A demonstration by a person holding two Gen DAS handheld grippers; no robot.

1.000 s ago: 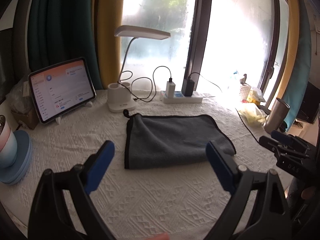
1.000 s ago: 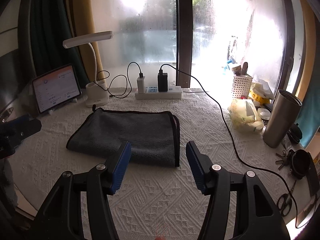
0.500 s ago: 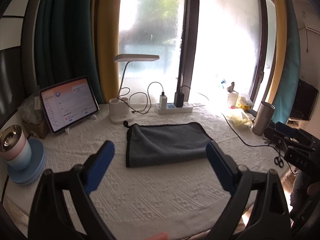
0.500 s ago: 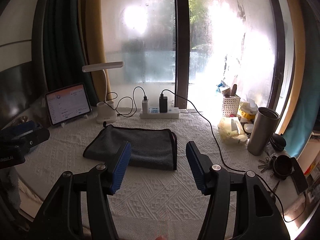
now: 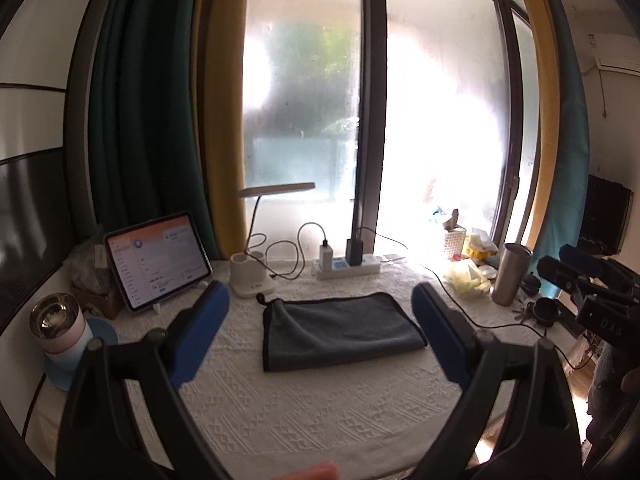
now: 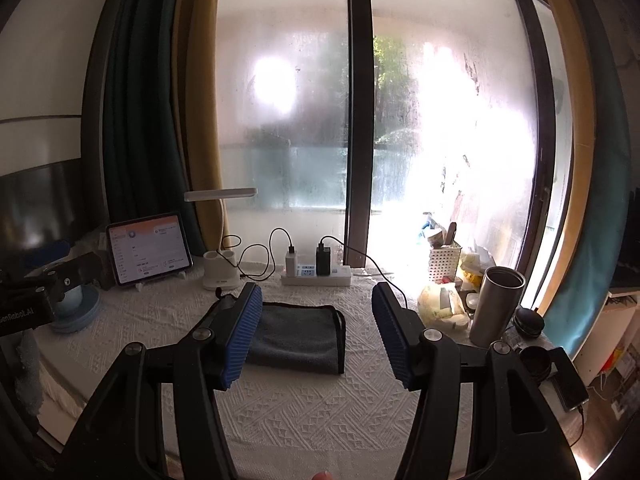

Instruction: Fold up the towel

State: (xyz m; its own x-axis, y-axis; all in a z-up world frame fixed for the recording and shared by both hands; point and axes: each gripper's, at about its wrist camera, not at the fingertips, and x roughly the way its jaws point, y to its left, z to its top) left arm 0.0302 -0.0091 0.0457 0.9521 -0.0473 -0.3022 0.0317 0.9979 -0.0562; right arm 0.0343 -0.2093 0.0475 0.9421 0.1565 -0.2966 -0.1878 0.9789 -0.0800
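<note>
A grey towel (image 5: 338,330) with dark trim lies folded into a flat rectangle on the white textured tablecloth (image 5: 304,412); it also shows in the right wrist view (image 6: 298,332). My left gripper (image 5: 320,332) is open and empty, held back from the table and well above it. My right gripper (image 6: 316,338) is open and empty, also drawn back from the towel. The right gripper shows at the right edge of the left wrist view (image 5: 592,284). The left gripper shows at the left edge of the right wrist view (image 6: 44,288).
Behind the towel stand a tablet (image 5: 158,260), a white desk lamp (image 5: 256,276) and a power strip (image 5: 346,268) with cables. A steel tumbler (image 5: 510,274), a pen basket (image 6: 444,264) and clutter sit at the right. A pink cup (image 5: 60,328) stands at the left.
Both grippers have pulled back and up from the table, so the towel looks smaller and farther. The towel has not moved. Both grippers stay open.
</note>
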